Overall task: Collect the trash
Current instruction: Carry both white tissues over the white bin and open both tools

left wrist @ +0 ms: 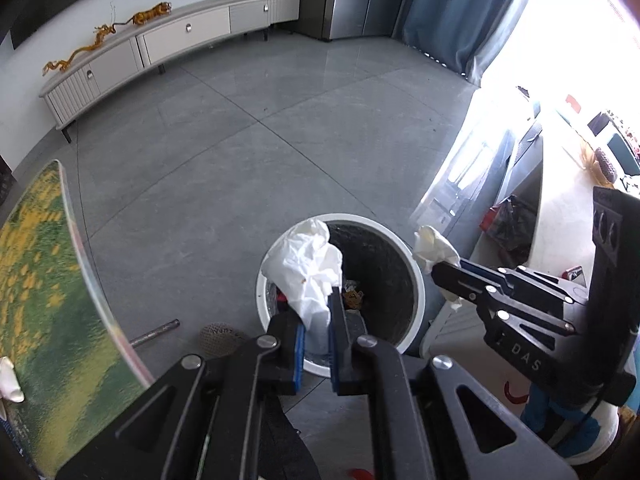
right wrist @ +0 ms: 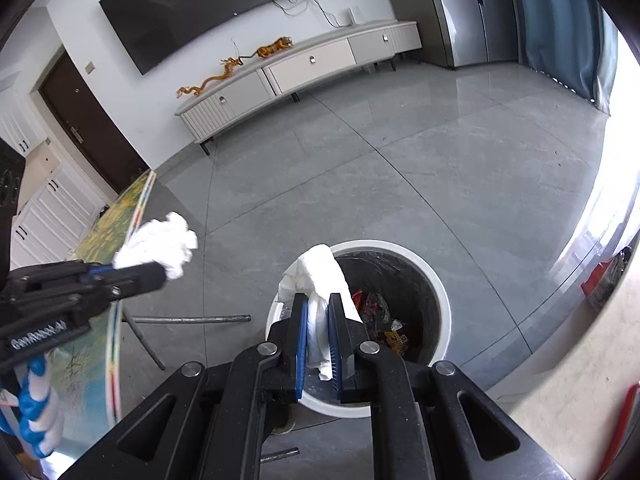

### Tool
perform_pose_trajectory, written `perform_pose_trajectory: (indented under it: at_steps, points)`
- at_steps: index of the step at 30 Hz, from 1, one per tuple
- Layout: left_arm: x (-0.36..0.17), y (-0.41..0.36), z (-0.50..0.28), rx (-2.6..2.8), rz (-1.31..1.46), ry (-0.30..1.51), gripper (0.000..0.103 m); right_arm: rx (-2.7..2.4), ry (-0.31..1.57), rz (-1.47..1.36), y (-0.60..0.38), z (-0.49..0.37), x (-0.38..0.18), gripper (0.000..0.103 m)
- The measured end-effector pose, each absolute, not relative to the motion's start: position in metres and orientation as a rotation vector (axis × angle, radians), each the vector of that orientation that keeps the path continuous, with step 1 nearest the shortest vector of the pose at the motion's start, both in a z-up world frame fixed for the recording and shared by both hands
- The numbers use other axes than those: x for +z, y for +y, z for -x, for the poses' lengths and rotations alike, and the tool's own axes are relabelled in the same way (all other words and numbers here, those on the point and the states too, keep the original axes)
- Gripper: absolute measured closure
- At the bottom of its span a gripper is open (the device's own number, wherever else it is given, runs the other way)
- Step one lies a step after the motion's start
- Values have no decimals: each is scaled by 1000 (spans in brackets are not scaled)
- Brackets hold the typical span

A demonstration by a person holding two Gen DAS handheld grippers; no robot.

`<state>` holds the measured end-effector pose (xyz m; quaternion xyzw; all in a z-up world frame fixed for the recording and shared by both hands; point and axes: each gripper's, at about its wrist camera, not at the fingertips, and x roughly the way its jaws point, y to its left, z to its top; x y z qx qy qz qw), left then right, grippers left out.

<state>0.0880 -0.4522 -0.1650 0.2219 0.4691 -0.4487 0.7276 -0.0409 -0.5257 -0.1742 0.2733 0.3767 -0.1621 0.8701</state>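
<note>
Both grippers are hovering over the round white black-lined trash bin (left wrist: pixel 416 280). The left gripper (left wrist: pixel 318 344) is clamping 1 crumpled white tissue (left wrist: pixel 308 268), and the right gripper (right wrist: pixel 318 344) is clamping another crumpled white tissue wad (right wrist: pixel 324 280). Both look feather-light, soft and squashable, so pinching mid-bunch seems safest.

Grey tiled floor (left wrist: pixel 248 168), white round trash bin (left wrist: pixel 416 280) standing on it, long pale TV cabinet (left wrist: pixel 168 44) on dark legs

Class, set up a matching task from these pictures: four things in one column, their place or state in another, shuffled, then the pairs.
Things:
1. left tool
2. trash bin
3. tiger figurine
4. metal rod

Place or state:
A. lying on the floor
B. on the long cabinet
C. shut on crumpled tissue
D. holds wrappers, lined with a dark bag

Pairs: 1-C, 2-D, 3-B, 4-A
</note>
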Motion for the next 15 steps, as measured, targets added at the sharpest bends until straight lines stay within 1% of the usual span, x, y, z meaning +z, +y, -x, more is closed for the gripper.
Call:
perform_pose_trajectory:
  at_steps: [2, 9, 10, 11, 12, 13, 14, 15]
  points:
    - [-172, -460, -91, -990, -483, 1057, 93, -342, 803, -574, -528, 35, -178, 92]
    - [-184, -482, -95, -995, -468, 1093, 93, -366, 843, -563, -535, 21, -184, 91]
    - [-186, -483, -97, -1001, -458, 1103, 90, -372, 848, -563, -537, 20, -185, 90]
    - [-187, -484, -99, -1003, -450, 1111, 88, -379, 852, -562, -539, 20, -186, 89]
    - [-187, -485, -100, -1004, -439, 1116, 80, -383, 857, -561, -540, 20, -186, 87]
    - [-188, -485, -100, -1003, -430, 1117, 69, -388, 863, -559, -541, 19, -188, 84]
    - [-187, -485, -102, -1002, -419, 1120, 64, -393, 866, -558, -542, 19, -188, 82]
    - [-187, -485, -102, -1001, -407, 1122, 58, -400, 869, -555, -543, 19, -189, 77]
